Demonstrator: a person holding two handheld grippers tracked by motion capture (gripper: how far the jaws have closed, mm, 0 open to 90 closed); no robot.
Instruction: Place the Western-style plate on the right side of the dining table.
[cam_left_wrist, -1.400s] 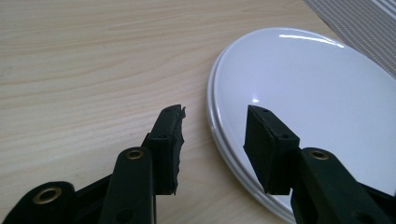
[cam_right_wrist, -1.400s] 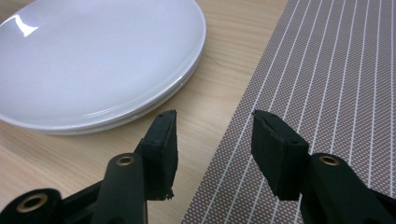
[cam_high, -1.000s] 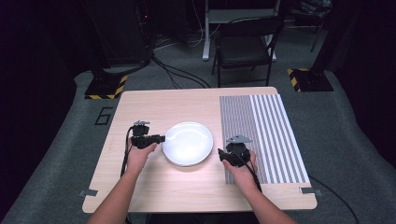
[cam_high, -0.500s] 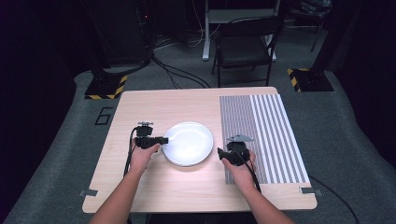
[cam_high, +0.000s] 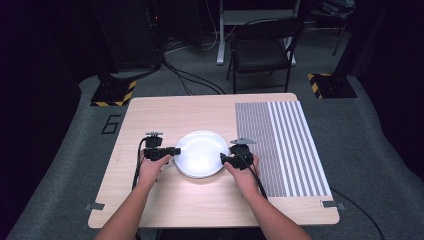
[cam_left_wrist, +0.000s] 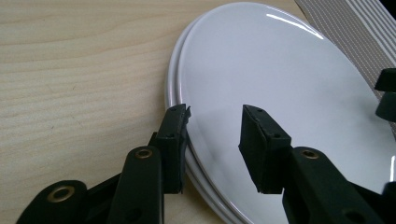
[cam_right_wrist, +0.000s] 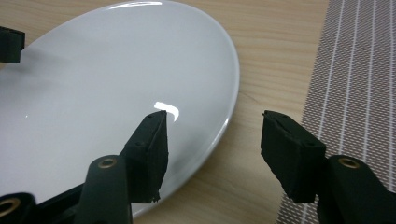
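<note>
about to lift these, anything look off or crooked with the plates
Slightly. In the left gripper view there are two stacked white plates, and the top one sits shifted, so the lower plate's rim peeks out as a crescent on one side. No chips, cracks or spills are visible. The striped mat lies flat and square on the table.

High view overhead; gripper views close, sharing plate.

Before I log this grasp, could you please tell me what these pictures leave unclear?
- Left gripper view: the lower plate shows as a thin rim under the top plate; its face is hidden.
- High view: the fingers of both grippers are too small to judge.
- Right gripper view: the plate's near edge is cut off.
</note>
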